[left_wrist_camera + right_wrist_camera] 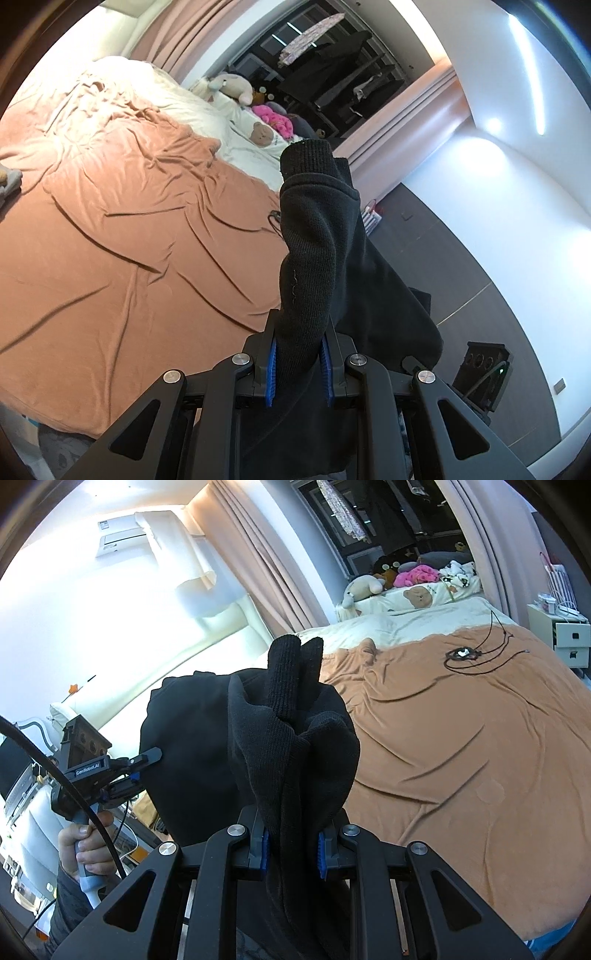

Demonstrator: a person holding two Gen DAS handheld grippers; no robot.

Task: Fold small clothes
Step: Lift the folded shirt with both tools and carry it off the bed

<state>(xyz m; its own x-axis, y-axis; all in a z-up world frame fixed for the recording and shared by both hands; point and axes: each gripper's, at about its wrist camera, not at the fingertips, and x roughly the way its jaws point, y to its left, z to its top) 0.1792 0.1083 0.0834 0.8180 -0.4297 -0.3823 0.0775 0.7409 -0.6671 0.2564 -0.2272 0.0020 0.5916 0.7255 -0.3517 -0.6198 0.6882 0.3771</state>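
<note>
Both the left gripper [299, 363] and right gripper [291, 851] are clamped on the black garment [321, 240], lifted above the bed [129, 240]. Probably a sweatshirt; next, lay it flat.

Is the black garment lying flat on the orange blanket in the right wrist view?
No, the black garment is bunched between the pads of the right claw, held up in front of the orange blanket.
</note>
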